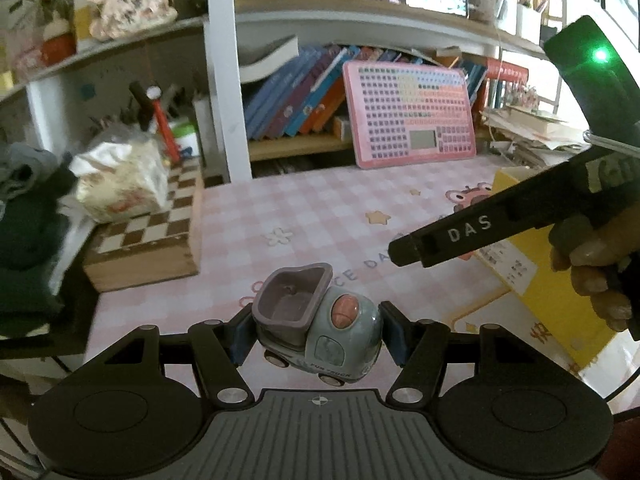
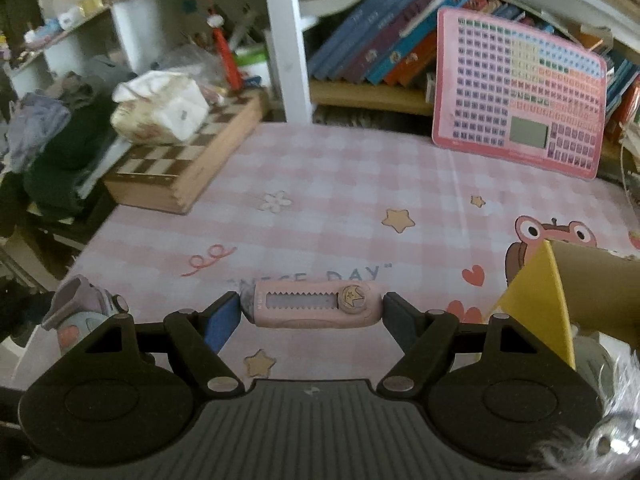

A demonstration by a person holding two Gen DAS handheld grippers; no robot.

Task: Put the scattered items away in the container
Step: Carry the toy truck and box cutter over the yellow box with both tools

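My left gripper is shut on a grey-blue toy truck with a purple tipper, held above the pink checked desk mat. My right gripper is shut on a pink retractable eraser, gripped end to end. The toy truck also shows at the left edge of the right wrist view. The right gripper's body shows in the left wrist view as a black arm marked DAS. A yellow cardboard box, the container, stands at the right; its open flap lies just right of my right gripper.
A wooden chessboard box with a crumpled tissue pack sits at the back left. A pink keyboard toy leans on the bookshelf. Dark clothes pile up at the left edge.
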